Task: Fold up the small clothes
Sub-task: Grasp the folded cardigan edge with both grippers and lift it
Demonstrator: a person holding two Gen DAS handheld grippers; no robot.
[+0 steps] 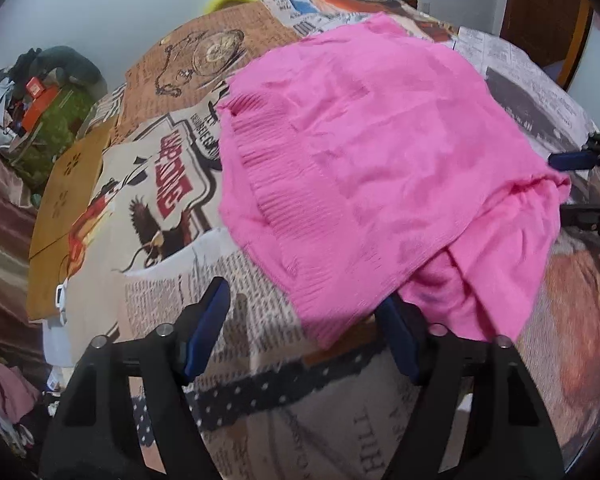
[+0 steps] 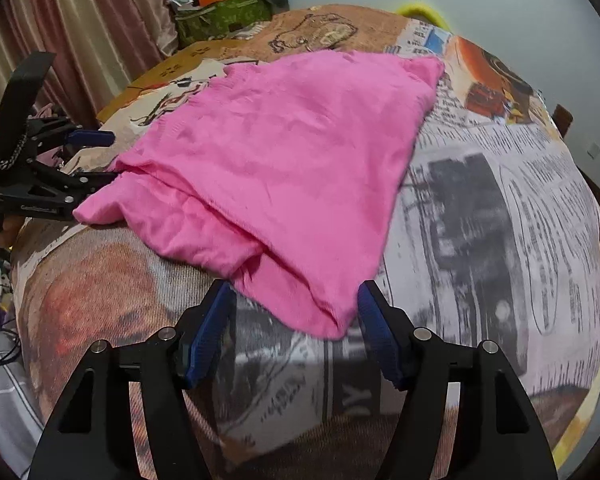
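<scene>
Left wrist view: pink garment [image 1: 380,168] lies folded on the bench [image 1: 160,300]; left tool [image 1: 308,332] and right tool [image 2: 296,328] both gape, gripping nothing.

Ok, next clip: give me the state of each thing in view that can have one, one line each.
pink garment: lying on the table, partly folded, one layer doubled over another, wrinkled.
left gripper: open, near the garment's ribbed edge, holding nothing.
right gripper: open, a garment corner lying between its fingers, not clamped.
printed tablecloth: spread over the table, under the garment.
</scene>
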